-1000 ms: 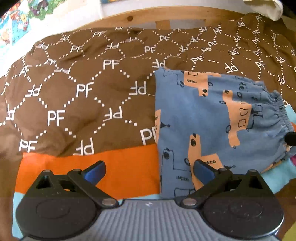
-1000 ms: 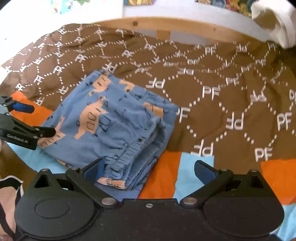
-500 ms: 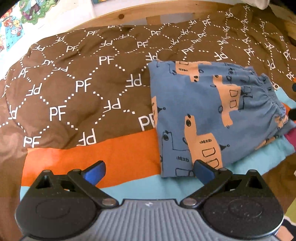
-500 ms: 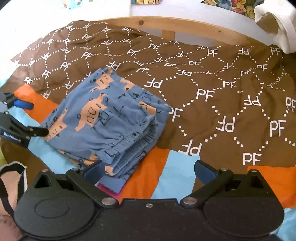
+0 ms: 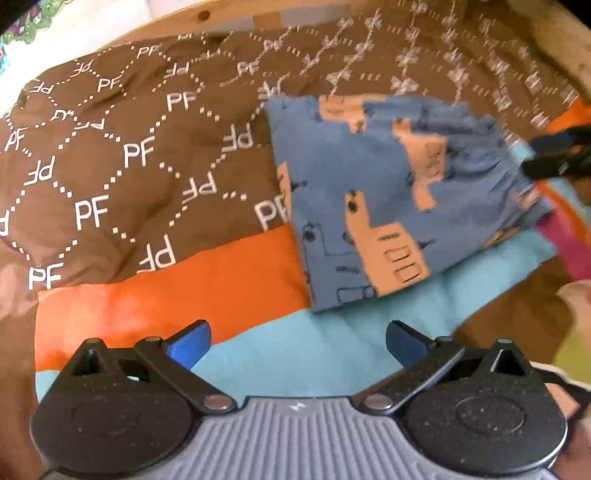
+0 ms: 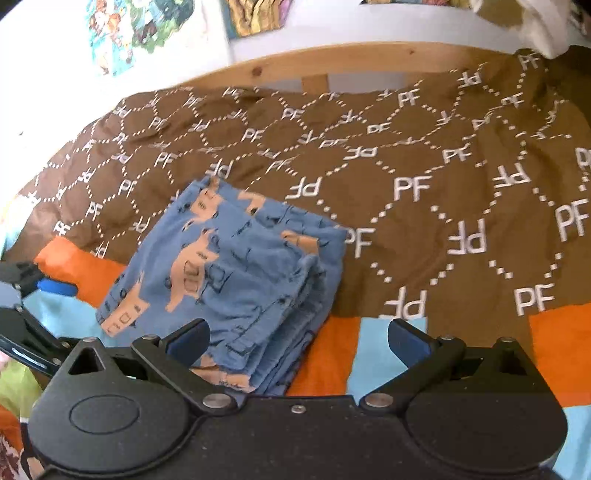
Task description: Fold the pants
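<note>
The blue pants (image 5: 388, 199) with orange animal prints lie folded in a compact stack on the bedspread, elastic waistband edge to the right. In the right wrist view the pants (image 6: 229, 280) sit ahead and left, layered edges facing me. My left gripper (image 5: 295, 339) is open and empty, held back from the pants' near corner. My right gripper (image 6: 297, 341) is open and empty, its left finger just in front of the stack's near edge. The right gripper shows at the far right of the left wrist view (image 5: 557, 158), and the left gripper at the left edge of the right wrist view (image 6: 29, 295).
The brown bedspread (image 5: 122, 155) with white PF letters has orange (image 5: 184, 288) and light blue (image 5: 295, 354) bands at its near edge. A wooden bed rail (image 6: 332, 62) runs along the back. A white cloth (image 6: 535, 22) hangs at the top right.
Both grippers have pulled back from the folded pants, the left one also turning left. The pants have stayed still on the bedspread.
</note>
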The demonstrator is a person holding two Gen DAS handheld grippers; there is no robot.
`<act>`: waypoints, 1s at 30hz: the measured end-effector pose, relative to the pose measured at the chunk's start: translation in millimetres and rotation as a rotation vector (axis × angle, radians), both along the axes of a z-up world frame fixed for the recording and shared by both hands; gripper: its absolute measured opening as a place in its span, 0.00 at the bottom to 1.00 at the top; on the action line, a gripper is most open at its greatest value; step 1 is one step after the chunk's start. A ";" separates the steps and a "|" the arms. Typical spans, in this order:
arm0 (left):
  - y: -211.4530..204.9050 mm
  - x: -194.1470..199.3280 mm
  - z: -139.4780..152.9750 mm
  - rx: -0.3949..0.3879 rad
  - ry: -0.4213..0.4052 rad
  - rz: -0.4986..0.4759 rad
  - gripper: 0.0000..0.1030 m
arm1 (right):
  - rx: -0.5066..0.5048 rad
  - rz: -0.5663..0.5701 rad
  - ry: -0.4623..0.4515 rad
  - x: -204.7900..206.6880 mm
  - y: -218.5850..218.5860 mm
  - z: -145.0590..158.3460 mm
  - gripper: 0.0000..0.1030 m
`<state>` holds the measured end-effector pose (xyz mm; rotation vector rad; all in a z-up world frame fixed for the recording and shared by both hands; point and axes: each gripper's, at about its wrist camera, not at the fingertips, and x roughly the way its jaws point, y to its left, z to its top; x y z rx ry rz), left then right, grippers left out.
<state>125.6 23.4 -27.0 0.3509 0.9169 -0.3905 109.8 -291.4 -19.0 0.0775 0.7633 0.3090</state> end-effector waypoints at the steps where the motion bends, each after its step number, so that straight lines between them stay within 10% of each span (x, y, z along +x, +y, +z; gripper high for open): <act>1: 3.2 -1.0 4.8 -0.025 -0.014 -0.003 1.00 | 0.004 0.007 -0.002 -0.4 0.4 -0.9 0.99; 8: 3.4 24.9 15.7 -0.197 -0.033 0.022 1.00 | 0.098 0.015 0.012 10.9 -7.3 -10.1 0.99; 14: 1.1 63.3 -3.8 -0.360 0.123 0.068 1.00 | 0.363 -0.024 0.048 49.7 -21.8 -18.7 0.99; 19: 11.5 79.6 -17.3 -0.500 0.207 0.093 1.00 | 0.392 -0.006 0.044 67.4 -27.4 -32.1 0.99; 30: 2.4 77.1 -21.1 -0.496 0.207 0.056 1.00 | 0.517 0.064 0.060 54.4 -25.8 -40.8 0.99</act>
